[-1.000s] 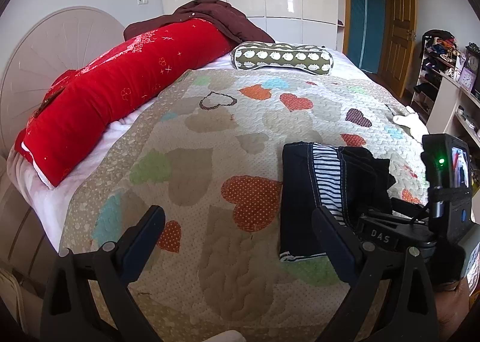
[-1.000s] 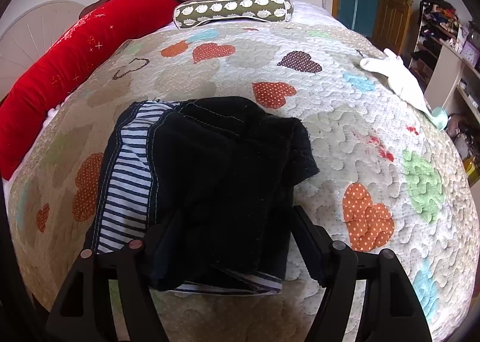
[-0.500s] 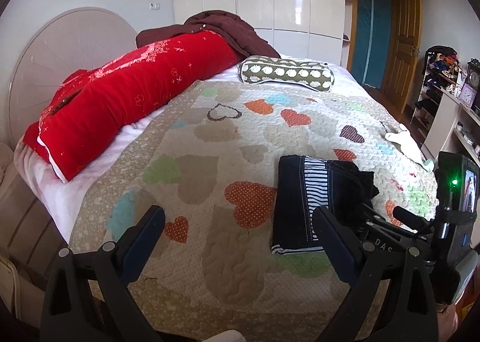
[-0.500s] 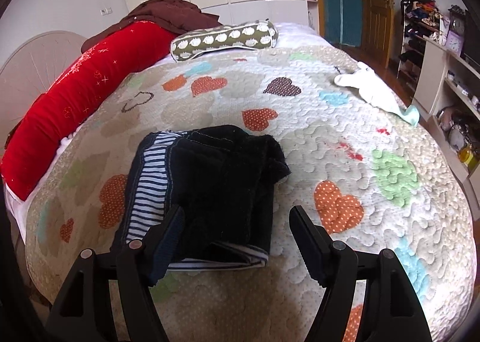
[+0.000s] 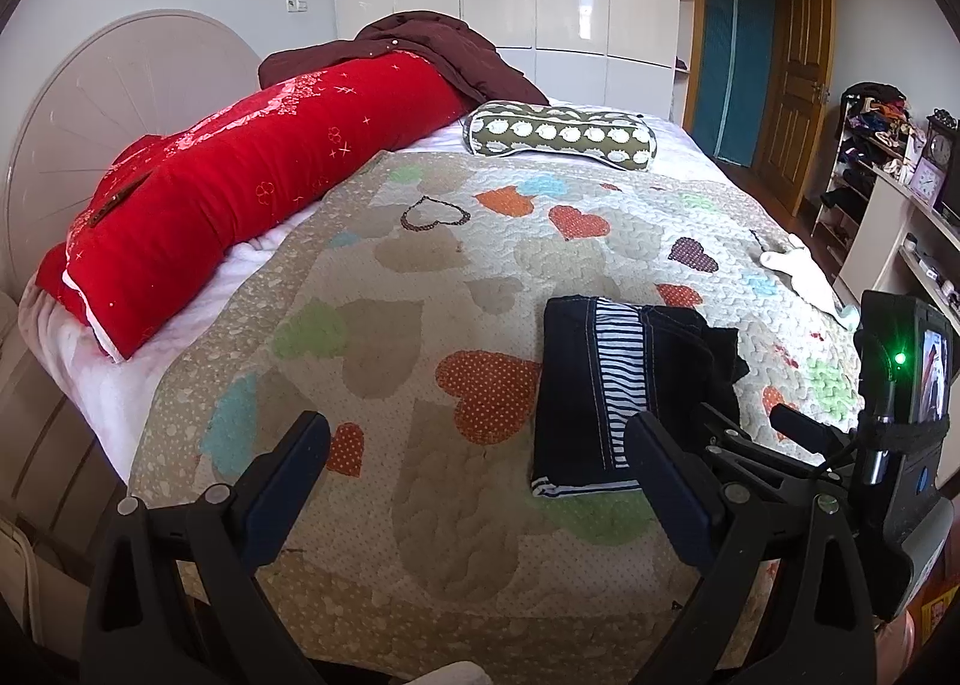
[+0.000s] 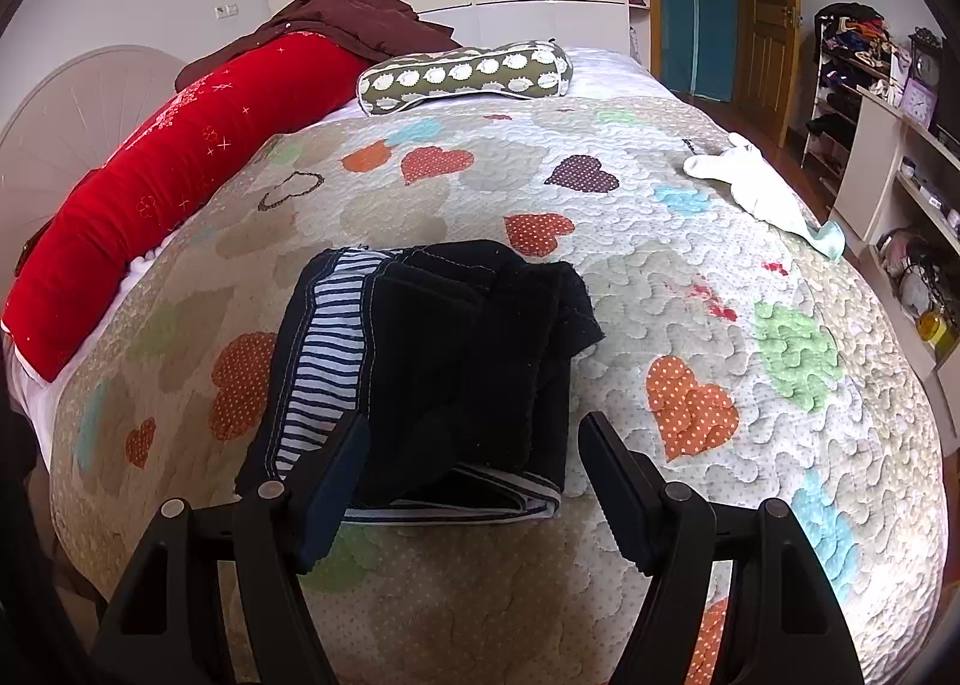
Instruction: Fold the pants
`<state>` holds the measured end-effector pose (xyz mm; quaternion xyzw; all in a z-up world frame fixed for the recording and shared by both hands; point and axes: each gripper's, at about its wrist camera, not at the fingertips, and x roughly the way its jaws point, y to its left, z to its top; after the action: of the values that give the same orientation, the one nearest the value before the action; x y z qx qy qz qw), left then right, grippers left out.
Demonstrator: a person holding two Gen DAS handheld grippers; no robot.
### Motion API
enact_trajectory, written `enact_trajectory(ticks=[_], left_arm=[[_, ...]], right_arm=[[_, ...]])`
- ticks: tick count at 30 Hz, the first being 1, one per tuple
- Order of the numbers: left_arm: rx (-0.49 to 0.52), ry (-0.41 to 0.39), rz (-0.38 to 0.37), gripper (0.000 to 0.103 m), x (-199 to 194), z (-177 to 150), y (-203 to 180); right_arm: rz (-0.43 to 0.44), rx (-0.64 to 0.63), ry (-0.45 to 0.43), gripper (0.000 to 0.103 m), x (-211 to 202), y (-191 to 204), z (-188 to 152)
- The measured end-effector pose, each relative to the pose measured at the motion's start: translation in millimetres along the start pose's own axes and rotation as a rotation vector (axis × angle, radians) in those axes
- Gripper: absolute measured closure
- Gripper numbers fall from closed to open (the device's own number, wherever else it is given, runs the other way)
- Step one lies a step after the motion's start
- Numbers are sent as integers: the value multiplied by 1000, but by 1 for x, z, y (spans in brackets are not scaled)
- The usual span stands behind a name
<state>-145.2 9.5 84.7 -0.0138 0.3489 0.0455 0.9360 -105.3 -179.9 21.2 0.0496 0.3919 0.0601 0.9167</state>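
1. I see the pants (image 6: 432, 367) lying folded into a compact, roughly rectangular bundle on the quilt (image 6: 690, 277), toward its near edge.
2. The pants are dark denim with pale topstitching along the seams. A turned-out band of blue-and-white striped lining runs down the bundle's left side and peeks from its near hem.
3. The top layer looks softer and fuzzier than the denim, with one floppy corner flaring out to the right.
4. My right gripper (image 6: 474, 481) hovers above the bundle's near edge. Its two flat black fingers are spread apart and hold nothing.
5. My left gripper (image 5: 480, 481) sits left of the pants (image 5: 606, 391), over bare quilt (image 5: 420, 277). Its fingers are parted wide and it grips nothing.
6. In the left wrist view, the right gripper's body shows at the far right, with a small lit screen and a green light.
7. The quilt is cream, puckered with wavy stitching and patched with polka-dot hearts in orange, green, blue and brown.
8. A long red bolster (image 5: 252, 193) with a velvety sheen lies along the rounded, ribbed headboard (image 5: 114, 78).
9. A maroon cloth (image 5: 420, 42) is heaped on the bolster's far end.
10. An olive, bone-shaped cushion (image 6: 468, 75) with pale scalloped spots rests at the far side.
11. A limp white garment (image 6: 756, 187) lies near the quilt's right edge, well apart from the pants.
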Motion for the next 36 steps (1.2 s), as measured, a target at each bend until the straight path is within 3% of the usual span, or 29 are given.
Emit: enact_trajectory(ticks=[36], left_arm=[[0, 17, -10, 5, 6, -4, 0]], right_arm=[[7, -6, 4, 26, 1, 1, -6]])
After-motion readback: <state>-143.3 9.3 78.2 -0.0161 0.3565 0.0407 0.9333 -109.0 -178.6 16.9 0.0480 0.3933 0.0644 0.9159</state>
